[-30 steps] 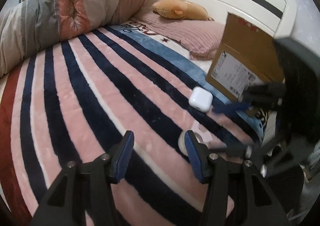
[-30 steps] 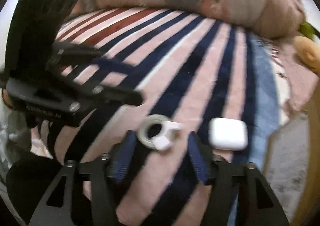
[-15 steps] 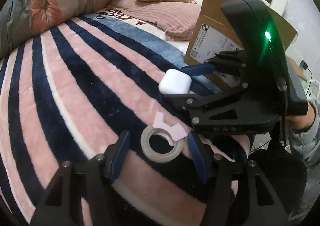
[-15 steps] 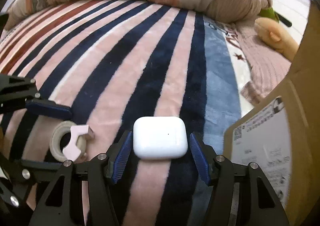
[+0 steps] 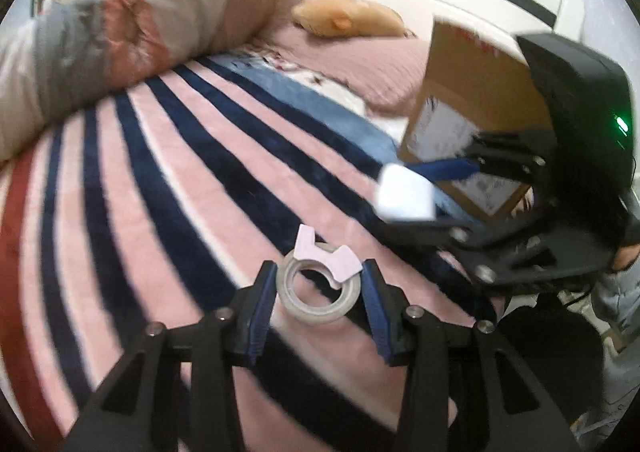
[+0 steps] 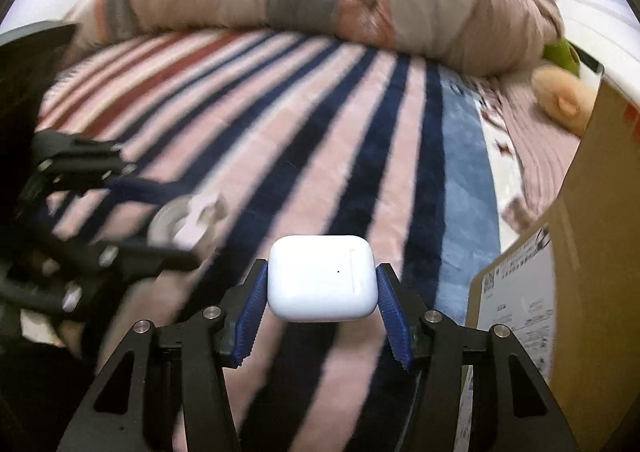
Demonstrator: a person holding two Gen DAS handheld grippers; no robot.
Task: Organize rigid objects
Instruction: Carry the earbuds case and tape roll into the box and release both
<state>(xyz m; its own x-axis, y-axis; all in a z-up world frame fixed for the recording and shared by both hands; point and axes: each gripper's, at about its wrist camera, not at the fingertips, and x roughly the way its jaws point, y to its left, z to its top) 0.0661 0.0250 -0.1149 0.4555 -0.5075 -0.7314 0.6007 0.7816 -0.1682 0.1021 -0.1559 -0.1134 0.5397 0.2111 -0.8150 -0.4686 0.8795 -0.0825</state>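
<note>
on the striped blanket (image 5: 168, 179), the left gripper (image 5: 319, 294) is pinching the tape roll (image 5: 316, 292) and the right gripper (image 6: 322, 294) is pinching the white case (image 6: 322, 278), their jaws having just been closing, probably for moving both to the cardboard box (image 6: 592, 236).

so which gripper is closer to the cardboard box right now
Right. The right gripper, shut on the white earbud case, is just beside the cardboard box; the left gripper, gripping the tape roll, sits farther off.

Black linkages, blue ribbed pads (image 6: 390, 316), silver screws
</note>
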